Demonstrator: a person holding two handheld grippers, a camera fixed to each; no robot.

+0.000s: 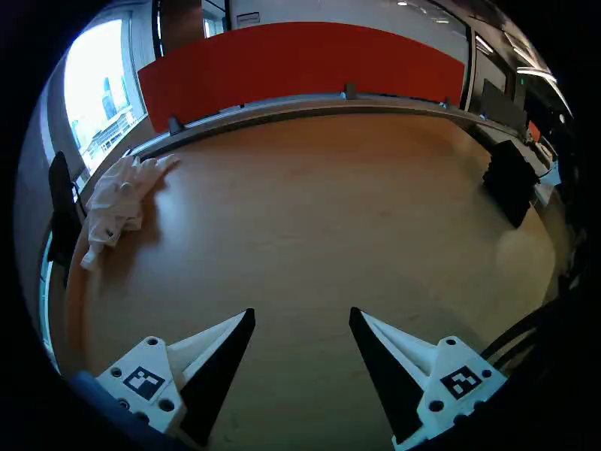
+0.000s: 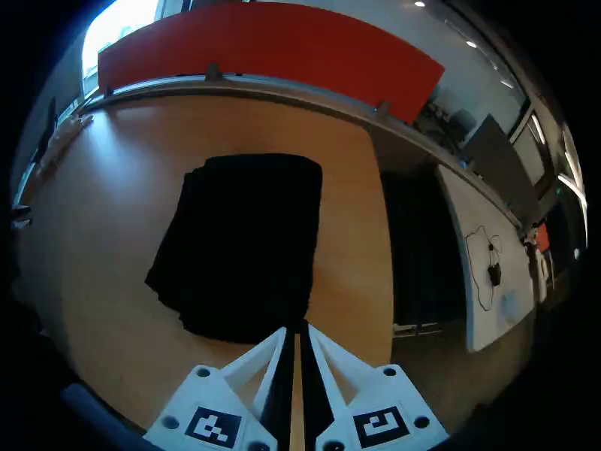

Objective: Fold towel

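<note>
A crumpled white towel [image 1: 120, 199] lies at the far left of the wooden table [image 1: 323, 225] in the left gripper view. My left gripper [image 1: 302, 312] hovers open over bare wood, well short of that towel, with nothing between its fingers. A black folded cloth [image 2: 240, 240] lies flat on the table in the right gripper view; a dark stack [image 1: 511, 180] sits at the table's right edge in the left gripper view. My right gripper [image 2: 298, 328] is shut, its tips at the black cloth's near edge, with only a thin strip of wood showing between the fingers.
A red partition panel [image 1: 300, 64] runs along the table's far edge. The table's right edge [image 2: 379, 248] drops to a dark gap, beyond which a white desk [image 2: 488, 255] carries a cable. A bright window [image 1: 101, 90] is at the far left.
</note>
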